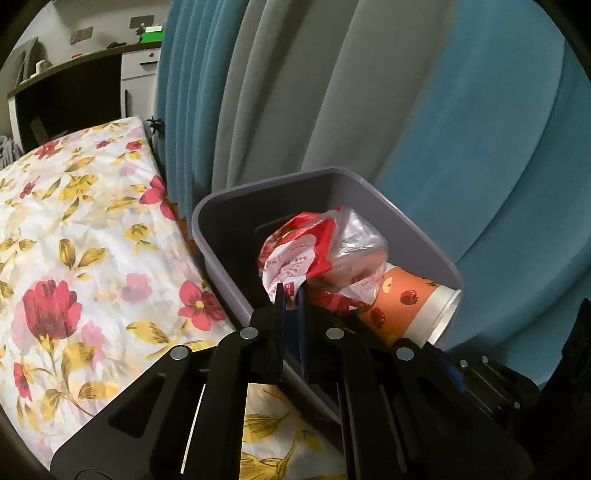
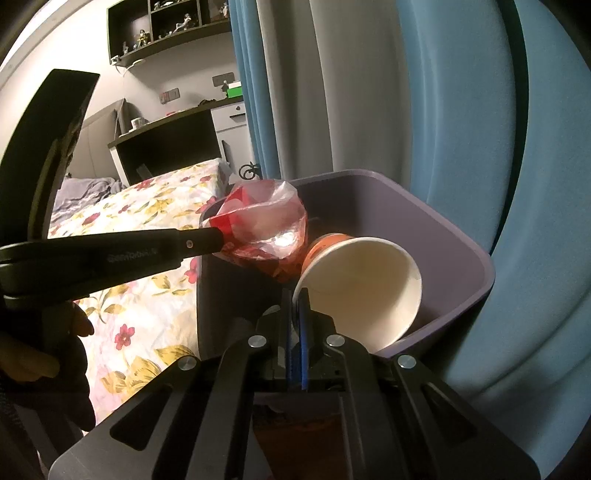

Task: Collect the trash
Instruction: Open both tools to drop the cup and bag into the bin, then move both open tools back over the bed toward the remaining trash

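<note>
A grey-purple plastic bin (image 1: 236, 218) stands beside the bed, in front of the curtain; it also shows in the right wrist view (image 2: 461, 236). My left gripper (image 1: 290, 291) is shut on a crumpled red-and-clear plastic bag (image 1: 306, 251) and holds it over the bin's opening. In the right wrist view the left gripper (image 2: 218, 236) reaches in from the left with the bag (image 2: 266, 225). My right gripper (image 2: 297, 295) is shut on the rim of an orange paper cup (image 2: 362, 284) with a white inside, tilted over the bin. The cup (image 1: 410, 306) lies just right of the bag.
A bed with a floral sheet (image 1: 74, 236) lies left of the bin. Blue and grey curtains (image 1: 406, 110) hang behind it. A dark desk with white drawers (image 2: 177, 140) and wall shelves (image 2: 166, 22) stand at the far wall.
</note>
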### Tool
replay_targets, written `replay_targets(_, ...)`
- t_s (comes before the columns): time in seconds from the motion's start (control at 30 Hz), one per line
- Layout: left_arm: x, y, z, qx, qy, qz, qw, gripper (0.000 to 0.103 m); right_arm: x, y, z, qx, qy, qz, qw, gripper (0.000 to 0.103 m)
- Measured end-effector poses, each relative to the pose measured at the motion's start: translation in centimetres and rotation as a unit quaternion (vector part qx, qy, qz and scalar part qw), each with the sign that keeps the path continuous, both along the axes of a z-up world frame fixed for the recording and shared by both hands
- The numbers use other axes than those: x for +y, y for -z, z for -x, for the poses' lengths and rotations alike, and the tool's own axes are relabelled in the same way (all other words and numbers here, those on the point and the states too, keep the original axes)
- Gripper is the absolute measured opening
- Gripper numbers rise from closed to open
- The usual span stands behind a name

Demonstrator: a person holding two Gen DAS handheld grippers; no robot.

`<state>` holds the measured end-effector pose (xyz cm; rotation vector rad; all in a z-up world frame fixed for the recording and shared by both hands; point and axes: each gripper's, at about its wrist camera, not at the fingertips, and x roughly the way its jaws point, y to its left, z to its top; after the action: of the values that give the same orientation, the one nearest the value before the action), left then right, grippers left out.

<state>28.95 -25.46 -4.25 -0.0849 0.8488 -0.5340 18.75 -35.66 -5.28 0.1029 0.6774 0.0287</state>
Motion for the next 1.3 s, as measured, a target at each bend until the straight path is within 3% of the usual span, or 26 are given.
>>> replay_targets(0.03, 0.1, -0.1, 0.0, -0.001, 0.001, 0.003, 1.0000, 0.012, -0.1, 0.0, -0.2, 0.001, 0.000, -0.002, 1.000, 0.004)
replay_targets(0.13, 0.4, -0.3, 0.2, -0.005, -0.004, 0.005, 1.0000, 0.042, -0.1, 0.1, -0.1, 0.001, -0.003, -0.005, 1.000, 0.007)
replay_targets(0.17, 0.6, -0.4, 0.5, -0.012, -0.011, 0.003, 0.9999, 0.056, -0.2, 0.1, 0.0, 0.000, -0.002, -0.006, 1.000, 0.016)
replay_targets(0.2, 0.9, -0.5, 0.7, -0.019, -0.017, 0.002, 0.9997, 0.062, -0.3, 0.0, 0.0, -0.002, -0.001, -0.009, 1.000, 0.032)
replay_targets(0.23, 1.1, -0.7, 1.0, -0.025, -0.022, 0.002, 0.9995, 0.064, -0.4, -0.1, 0.2, -0.005, 0.000, -0.011, 1.000, 0.038)
replay_targets(0.3, 1.8, -0.9, 1.4, -0.034, -0.038, -0.005, 0.9987, 0.072, -0.6, -0.3, 0.8, -0.015, 0.005, -0.013, 1.000, 0.041)
replay_targets(0.67, 5.5, -1.7, 4.5, -0.050, -0.093, -0.034, 0.9938, 0.080, 0.1, -2.3, 2.8, -0.052, 0.029, -0.013, 0.998, 0.078)
replay_targets(1.07, 11.1, -3.7, 10.4, -0.101, -0.153, -0.065, 0.9809, 0.080, 2.8, -4.0, 5.0, -0.077, 0.030, -0.011, 0.997, 0.081)
replay_targets(1.3, 14.1, -4.1, 12.7, -0.108, -0.179, -0.070, 0.9754, 0.080, 5.4, -4.6, 5.9, -0.087, 0.018, -0.008, 0.996, 0.082)
